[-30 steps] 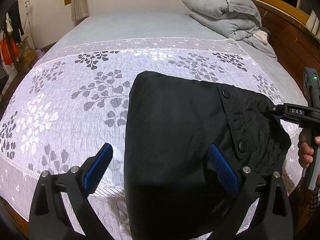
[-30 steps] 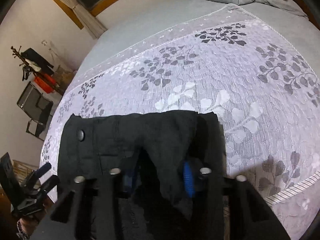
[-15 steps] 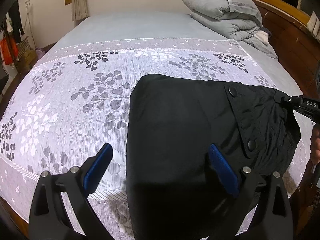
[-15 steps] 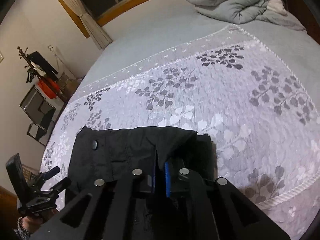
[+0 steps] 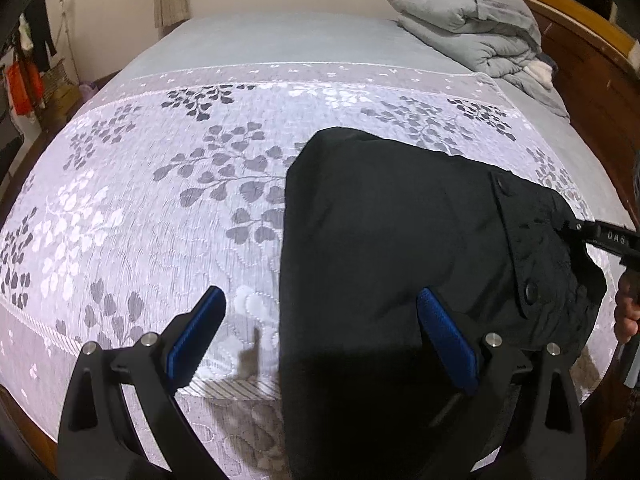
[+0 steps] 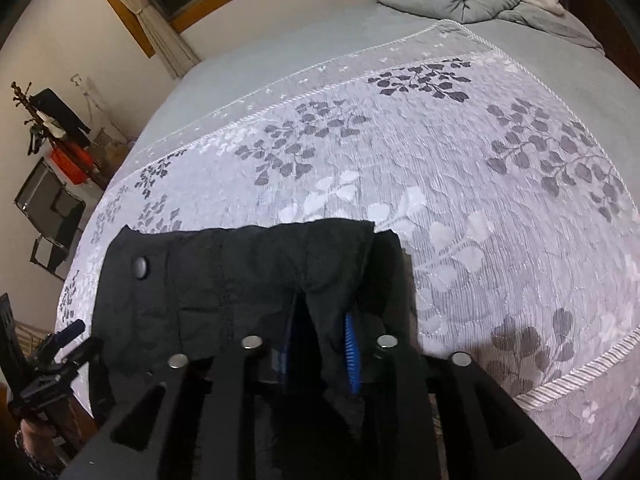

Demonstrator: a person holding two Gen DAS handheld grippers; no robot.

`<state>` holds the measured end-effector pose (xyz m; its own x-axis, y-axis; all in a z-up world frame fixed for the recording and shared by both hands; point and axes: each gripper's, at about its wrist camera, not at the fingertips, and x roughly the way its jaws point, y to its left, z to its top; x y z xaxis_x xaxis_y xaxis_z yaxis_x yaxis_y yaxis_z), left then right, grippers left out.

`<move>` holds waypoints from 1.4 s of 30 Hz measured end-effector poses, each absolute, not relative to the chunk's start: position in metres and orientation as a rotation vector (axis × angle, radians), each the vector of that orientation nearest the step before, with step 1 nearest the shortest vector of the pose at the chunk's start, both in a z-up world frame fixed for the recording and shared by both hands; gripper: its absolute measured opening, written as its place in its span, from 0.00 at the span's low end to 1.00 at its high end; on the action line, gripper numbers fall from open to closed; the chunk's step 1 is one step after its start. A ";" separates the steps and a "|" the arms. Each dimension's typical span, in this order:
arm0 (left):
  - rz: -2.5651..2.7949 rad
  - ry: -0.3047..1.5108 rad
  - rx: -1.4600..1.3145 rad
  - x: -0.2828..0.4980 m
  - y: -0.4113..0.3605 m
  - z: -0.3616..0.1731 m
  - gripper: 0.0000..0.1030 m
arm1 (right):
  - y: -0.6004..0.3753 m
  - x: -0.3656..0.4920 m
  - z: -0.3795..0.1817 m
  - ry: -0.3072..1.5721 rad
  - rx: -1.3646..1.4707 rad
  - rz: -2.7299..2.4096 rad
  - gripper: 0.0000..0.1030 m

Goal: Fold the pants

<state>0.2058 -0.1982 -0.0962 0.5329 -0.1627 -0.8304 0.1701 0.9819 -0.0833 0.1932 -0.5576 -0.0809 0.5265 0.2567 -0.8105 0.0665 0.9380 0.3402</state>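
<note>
Bed (image 5: 168,184): patterned coverlet spread flat, grey duvet (image 5: 464,28) bundled at 1 o'clock, well apart from work area.

Pants (image 5: 392,248): black, already folded into compact block, lying near my edge of bed at 3 o'clock of left view. Snap-button end (image 6: 140,267) bunched, not flat.

My left gripper (image 5: 320,340): jaws wide apart, empty, straddling block's left edge.

My right gripper (image 6: 320,354): jaws just reopened partway; fabric ridge between pads, grip slack.

Judgement: folding mostly done; remaining – flatten bunched end, withdraw.

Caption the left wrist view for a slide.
Open left gripper hovers over folded black pants on a leaf-patterned bedspread.
</note>
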 end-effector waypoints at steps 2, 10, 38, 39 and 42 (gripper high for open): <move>-0.194 0.992 0.004 0.205 -0.194 -0.096 0.94 | -0.560 0.189 -0.078 1.010 0.356 0.113 0.33; -0.195 0.991 0.004 0.196 -0.188 -0.094 0.94 | -0.560 0.142 -0.056 0.968 0.292 0.102 0.33; -0.332 1.160 -0.370 0.199 -0.121 -0.120 0.96 | -0.591 0.107 -0.074 0.968 0.544 0.274 0.79; -0.349 1.174 -0.395 0.201 -0.119 -0.125 0.96 | -0.592 0.109 -0.079 0.982 0.566 0.274 0.79; -0.391 1.210 -0.446 0.208 -0.119 -0.138 0.96 | -0.593 0.116 -0.088 0.997 0.600 0.288 0.79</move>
<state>0.2085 -0.1189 -0.1379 0.3066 -0.5143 -0.8010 0.0514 0.8492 -0.5256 0.1156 -0.5927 -0.0881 0.5233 0.4886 -0.6982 0.0417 0.8037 0.5936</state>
